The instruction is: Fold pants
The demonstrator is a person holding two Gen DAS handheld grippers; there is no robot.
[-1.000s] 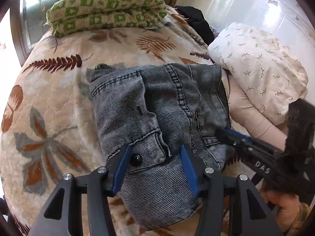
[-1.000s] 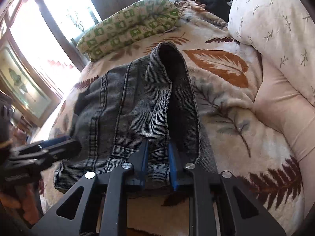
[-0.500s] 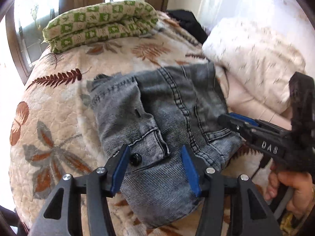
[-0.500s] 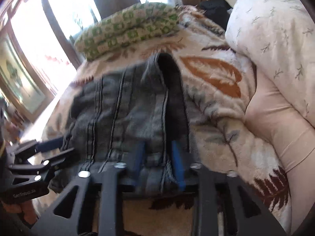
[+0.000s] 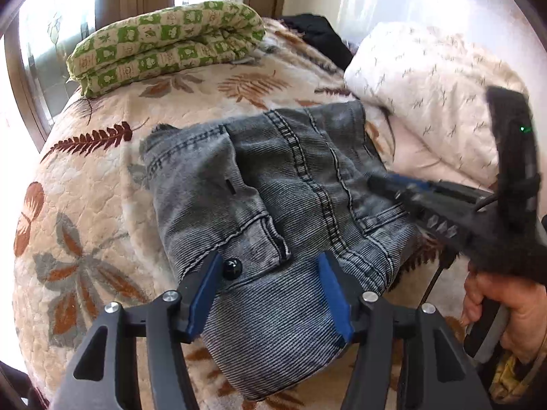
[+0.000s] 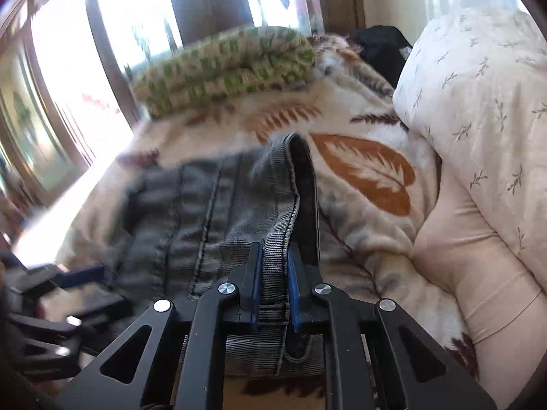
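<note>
Grey denim pants (image 5: 273, 212) lie folded on a leaf-patterned bedspread (image 5: 85, 205). My left gripper (image 5: 270, 270) is open over the near end of the pants, next to a black button (image 5: 232, 268), with cloth between its blue pads. My right gripper (image 6: 275, 256) is shut on a fold at the pants' edge (image 6: 273, 263) and holds it raised. It also shows in the left wrist view (image 5: 386, 184), blurred, at the pants' right side. The left gripper shows dimly in the right wrist view (image 6: 68, 280).
A folded green checked quilt (image 5: 164, 44) lies at the far side of the bed. A white leaf-print pillow (image 5: 437, 102) and a beige pillow (image 6: 478, 273) lie on the right. A black garment (image 5: 318, 37) is behind. Windows stand to the left.
The right gripper opened briefly, then closed on the fold at the pants' edge and lifted it. The left gripper stayed open over the waistband end.
</note>
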